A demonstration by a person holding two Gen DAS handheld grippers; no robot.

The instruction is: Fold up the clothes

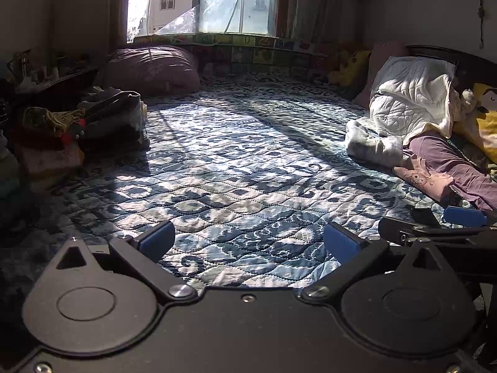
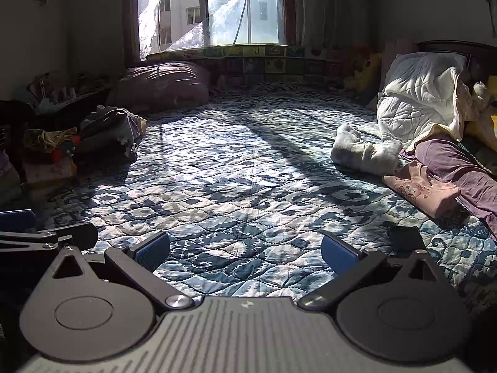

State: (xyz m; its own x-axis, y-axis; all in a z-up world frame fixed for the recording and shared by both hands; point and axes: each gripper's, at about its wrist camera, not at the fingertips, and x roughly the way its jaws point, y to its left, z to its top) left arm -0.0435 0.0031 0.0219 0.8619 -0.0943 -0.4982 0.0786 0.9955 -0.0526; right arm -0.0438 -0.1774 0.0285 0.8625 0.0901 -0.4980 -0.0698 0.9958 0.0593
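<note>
Both grippers hover low over a blue patterned quilt point(image 1: 236, 161) point(image 2: 242, 168). My left gripper point(image 1: 248, 244) is open, nothing between its blue pads. My right gripper point(image 2: 245, 253) is open too and holds nothing; it also shows at the right edge of the left wrist view, and the left one at the left edge of the right wrist view. Loose clothes lie at the right: a pink printed garment point(image 1: 425, 180) point(image 2: 422, 191), a purple garment point(image 1: 456, 164) point(image 2: 459, 168) and a grey fleece piece point(image 1: 372, 144) point(image 2: 363, 150). A heap of dark and mustard clothes point(image 1: 77, 124) point(image 2: 84, 136) sits at the left.
A white quilted blanket point(image 1: 410, 99) point(image 2: 419, 102) is bunched at the right against a dark headboard. A purple cushion point(image 1: 152, 68) point(image 2: 164, 84) lies below the window point(image 1: 202, 0). Yellow plush toys sit at the far right. Cluttered shelf at far left.
</note>
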